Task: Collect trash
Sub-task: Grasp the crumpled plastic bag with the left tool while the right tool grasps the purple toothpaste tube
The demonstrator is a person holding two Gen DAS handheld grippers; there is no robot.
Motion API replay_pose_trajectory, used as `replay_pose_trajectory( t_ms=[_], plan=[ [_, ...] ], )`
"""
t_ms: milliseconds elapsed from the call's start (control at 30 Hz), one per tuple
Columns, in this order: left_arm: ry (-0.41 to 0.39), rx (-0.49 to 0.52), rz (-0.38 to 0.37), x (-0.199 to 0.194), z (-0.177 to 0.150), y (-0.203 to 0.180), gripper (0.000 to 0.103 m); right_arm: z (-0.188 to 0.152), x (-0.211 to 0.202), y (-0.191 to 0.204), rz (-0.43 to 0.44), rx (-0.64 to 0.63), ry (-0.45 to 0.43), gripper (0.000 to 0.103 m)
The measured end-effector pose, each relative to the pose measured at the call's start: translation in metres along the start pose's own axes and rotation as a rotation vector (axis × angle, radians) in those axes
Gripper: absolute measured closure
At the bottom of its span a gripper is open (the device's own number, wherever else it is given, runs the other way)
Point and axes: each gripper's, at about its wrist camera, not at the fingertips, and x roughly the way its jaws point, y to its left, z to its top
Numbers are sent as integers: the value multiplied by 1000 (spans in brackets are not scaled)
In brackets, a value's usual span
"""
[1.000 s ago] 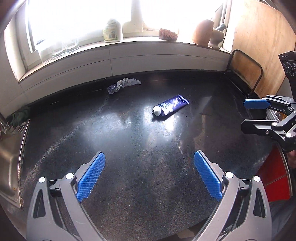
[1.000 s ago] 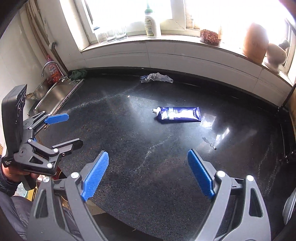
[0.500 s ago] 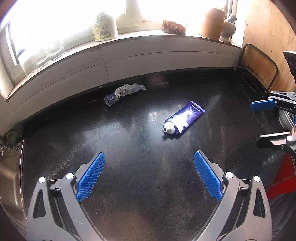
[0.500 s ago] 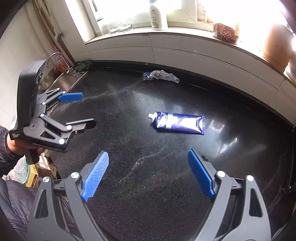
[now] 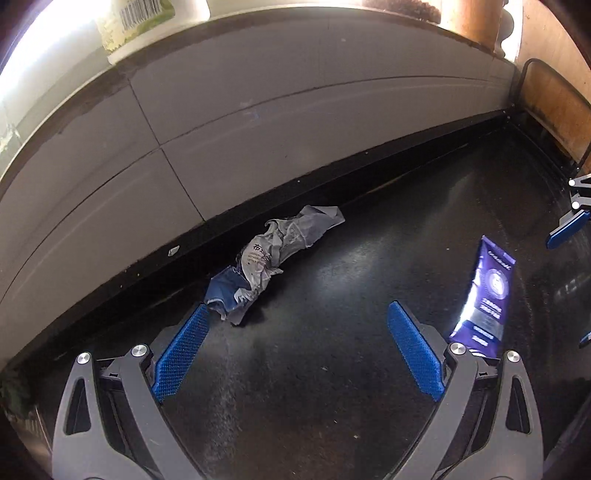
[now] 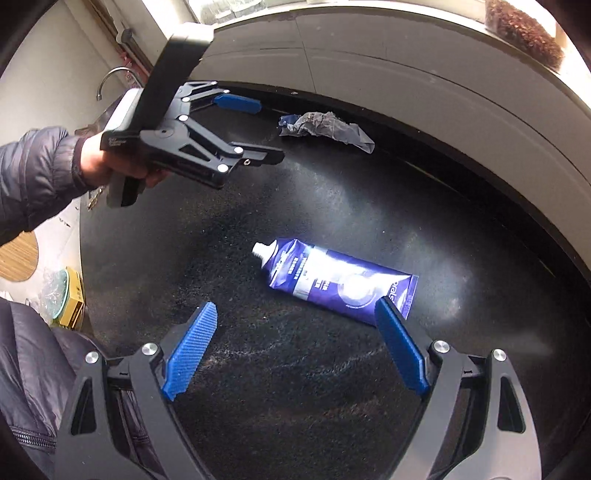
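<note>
At the far left of the right wrist view, a sleeve (image 6: 33, 173) in dark quilted cloth ends in a hand (image 6: 110, 166) that grips the left hand-held gripper (image 6: 258, 129), whose jaws stand apart with nothing between them above the dark speckled bench (image 6: 295, 369). Behind it a tap (image 6: 110, 79) curves over the far left corner. In the left wrist view that same gripper's blue pads (image 5: 183, 352) frame bare bench, and the crumpled wrapper (image 5: 273, 258), grey with a blue end, lies just ahead of the left pad, close to the foot of the tiled wall (image 5: 258, 110); its blue end is near the pad's tip, though I cannot tell whether they touch. On the sill above the wall stands a bottle (image 5: 133, 22), only partly in view. Further right lies the tube (image 6: 332, 280), blue and flat on the bench, its white neck toward the left in the right wrist view and its crimped end toward the right. The right hand-held gripper (image 6: 295, 350) is released, jaws wide and empty, poised over the bench with the tube just ahead of it; its right pad overlaps the tube's crimped end in the picture. The wrapper and the tube are well apart. At the right edge of the left wrist view a wooden board (image 5: 554, 92) leans in the corner.
</note>
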Motion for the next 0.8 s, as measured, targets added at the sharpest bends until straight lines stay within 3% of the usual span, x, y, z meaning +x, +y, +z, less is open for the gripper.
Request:
replay_pose_trajectory(
  t_ms=[267,533,633,733,767,800],
  plan=[
    [39,73,-97,54,16,21,9,14,44,-13,18,-207,110,19],
    [6,151,-171,66,21,13,11,14,72,-13,13,-364,139,20],
    [-16,140,-174,62,22,5,27,13,76,-6,-3,-449,131,23],
    [-25,139,-166,57,24,-2,55,6,79,5,-26,-578,138,24],
    [-24,139,-160,56,25,-5,71,6,79,8,-14,-597,140,25],
    [-20,137,-150,55,26,-6,76,6,78,9,-8,-600,141,30]
  ],
)
